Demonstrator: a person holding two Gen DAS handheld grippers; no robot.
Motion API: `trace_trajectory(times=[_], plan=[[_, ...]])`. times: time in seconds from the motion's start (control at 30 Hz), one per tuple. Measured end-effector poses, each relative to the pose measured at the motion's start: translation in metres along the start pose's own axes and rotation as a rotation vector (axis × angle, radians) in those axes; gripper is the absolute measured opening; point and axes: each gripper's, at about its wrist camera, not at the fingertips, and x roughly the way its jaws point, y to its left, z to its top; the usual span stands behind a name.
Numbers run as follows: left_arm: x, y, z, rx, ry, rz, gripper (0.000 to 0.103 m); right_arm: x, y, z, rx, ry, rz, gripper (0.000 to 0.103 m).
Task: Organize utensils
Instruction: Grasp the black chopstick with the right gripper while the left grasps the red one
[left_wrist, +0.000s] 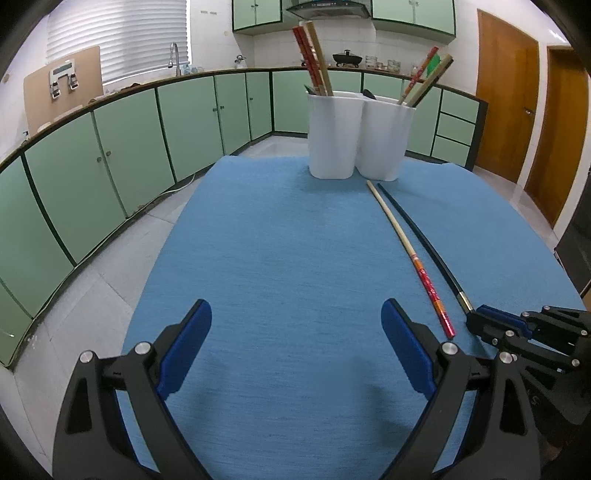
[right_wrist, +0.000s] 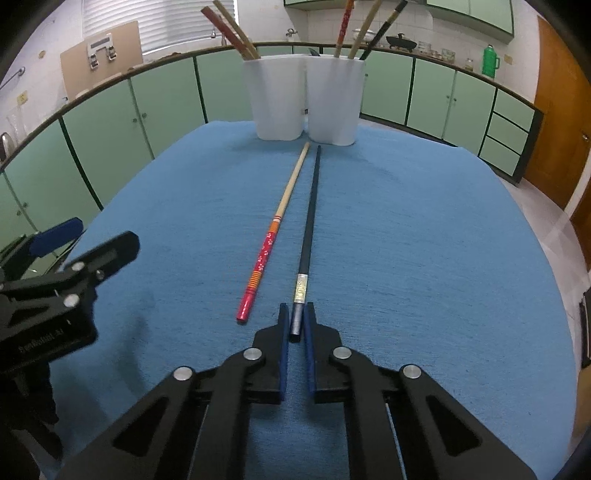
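The right gripper (right_wrist: 296, 325) is clamped on the blunt end of the black chopstick (right_wrist: 310, 218), which lies flat on the blue tablecloth (right_wrist: 424, 240), tip toward the white utensil holder (right_wrist: 306, 99). Just beside it, apart, lies the red-handled chopstick (right_wrist: 273, 232). Only the right wrist view shows the pads pressing the stick; there a black chopstick (right_wrist: 384, 29) also stands in the holder's right compartment. The left wrist view shows the left gripper (left_wrist: 295, 347) spread wide and empty above bare cloth, with the right gripper (left_wrist: 476, 317) seen from the side.
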Motion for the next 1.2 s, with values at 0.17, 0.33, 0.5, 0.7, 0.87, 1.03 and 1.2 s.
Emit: trace_trajectory(times=[0.17,0.33,0.5,0.7,0.87,1.03,1.2], plan=[[0.0,-0.012,-0.001,0.009,0.006,-0.024,0.09,-0.004,-0.022,-0.001,0.065,-0.006,-0.004,0.007],[0.002,-0.031,-0.003,0.01,0.02,-0.071,0.09,-0.009,-0.05,-0.003,0.098,-0.024,-0.053,0.007],[0.009,-0.056,-0.006,0.012,0.056,-0.112,0.09,-0.012,-0.078,-0.003,0.111,-0.037,-0.102,0.007],[0.021,-0.076,-0.008,0.017,0.121,-0.141,0.075,-0.012,-0.098,-0.004,0.128,-0.033,-0.098,0.007],[0.03,-0.085,-0.01,0.013,0.165,-0.132,0.064,-0.01,-0.103,-0.003,0.146,-0.028,-0.079,0.007],[0.032,-0.092,-0.011,0.034,0.17,-0.09,0.054,-0.01,-0.105,-0.004,0.152,-0.028,-0.068,0.007],[0.031,-0.098,-0.009,0.045,0.167,-0.09,0.024,-0.01,-0.105,-0.006,0.154,-0.029,-0.065,0.007]])
